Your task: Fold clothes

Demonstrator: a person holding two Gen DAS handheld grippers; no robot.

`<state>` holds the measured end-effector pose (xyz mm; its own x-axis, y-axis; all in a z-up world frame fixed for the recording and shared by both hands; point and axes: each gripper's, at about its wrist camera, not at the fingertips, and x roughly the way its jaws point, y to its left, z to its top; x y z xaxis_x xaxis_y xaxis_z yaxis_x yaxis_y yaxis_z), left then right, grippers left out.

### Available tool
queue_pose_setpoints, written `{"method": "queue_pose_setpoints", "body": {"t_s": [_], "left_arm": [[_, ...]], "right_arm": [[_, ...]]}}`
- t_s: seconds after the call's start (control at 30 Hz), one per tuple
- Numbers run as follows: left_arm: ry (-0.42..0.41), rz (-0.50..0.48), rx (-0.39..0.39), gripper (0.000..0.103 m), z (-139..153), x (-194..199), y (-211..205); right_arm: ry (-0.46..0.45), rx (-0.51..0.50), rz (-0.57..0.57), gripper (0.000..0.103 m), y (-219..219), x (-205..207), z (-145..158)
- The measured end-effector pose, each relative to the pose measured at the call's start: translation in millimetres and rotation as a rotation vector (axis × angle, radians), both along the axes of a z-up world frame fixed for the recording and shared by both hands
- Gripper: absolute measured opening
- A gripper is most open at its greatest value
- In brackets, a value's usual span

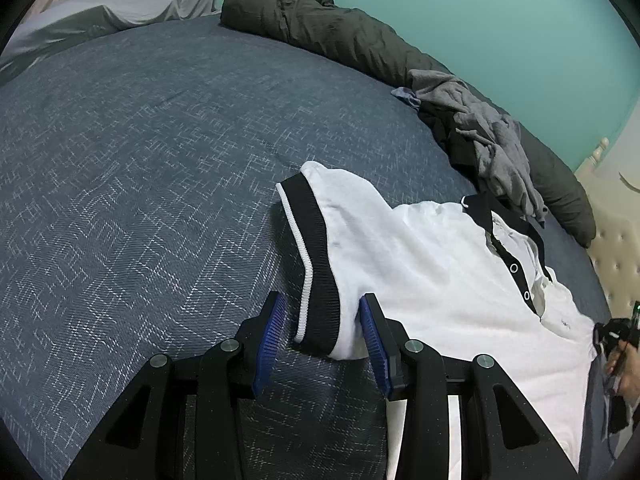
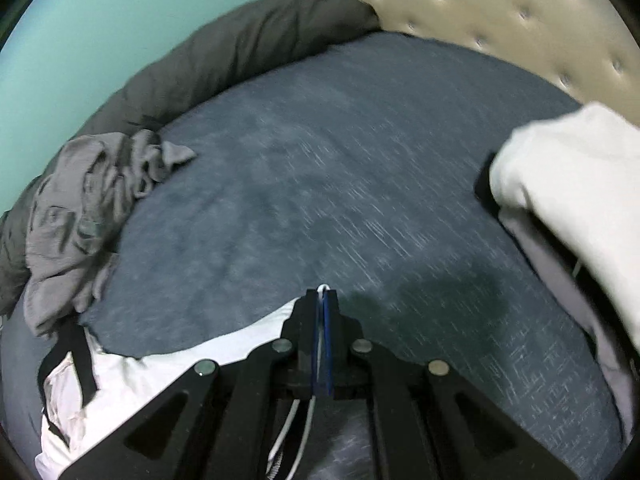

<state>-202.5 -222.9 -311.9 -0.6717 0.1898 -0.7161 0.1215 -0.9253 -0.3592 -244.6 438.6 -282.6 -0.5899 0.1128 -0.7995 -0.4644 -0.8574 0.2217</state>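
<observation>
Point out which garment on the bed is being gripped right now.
The white polo shirt with black trim: the right claw is shut on its edge. The crumpled grey garment and the folded white one lie untouched.

The bed (image 1: 140, 160) carried a dark blue cover with a pale crosshatch weave. A white polo shirt (image 1: 420, 272) with black trim lay spread on it. A crumpled grey garment (image 1: 492, 148) rested beside a rolled dark grey duvet (image 1: 320, 28) along the wall edge. Folded white clothing (image 2: 568, 184) sat near the tufted headboard (image 2: 500, 12).
</observation>
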Motion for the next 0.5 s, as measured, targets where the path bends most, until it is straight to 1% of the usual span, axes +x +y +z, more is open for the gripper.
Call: {"method": "queue_pose_setpoints", "body": {"t_s": [0.1,0.17,0.2,0.23,0.27,0.3,0.33,0.4,0.5], "left_arm": [[-0.001,-0.001,0.001,0.046,0,0,0],[0.001,0.001,0.003,0.046,1,0,-1],[0.002,0.003,0.004,0.046,1,0,-2],[0.003,0.005,0.005,0.046,1,1,-2],[0.004,0.007,0.006,0.046,1,1,-3],[0.004,0.009,0.007,0.046,2,1,-3],[0.004,0.009,0.008,0.046,2,2,-3],[0.005,0.009,0.009,0.046,2,3,-3],[0.008,0.011,0.013,0.046,3,4,-4]], "right_arm": [[-0.008,-0.082,0.008,0.002,6,3,-21],[-0.017,-0.085,-0.005,0.004,8,9,-27],[-0.008,-0.069,-0.016,0.008,10,15,-26],[0.01,-0.067,-0.024,0.014,11,20,-24],[0.029,-0.086,-0.019,0.035,10,27,-21],[0.049,-0.112,-0.008,0.048,7,35,-19],[0.069,-0.138,0.003,0.048,4,43,-16],[0.075,-0.185,0.075,0.048,-9,56,-14],[0.031,-0.23,0.108,0.048,-25,74,-22]]}}
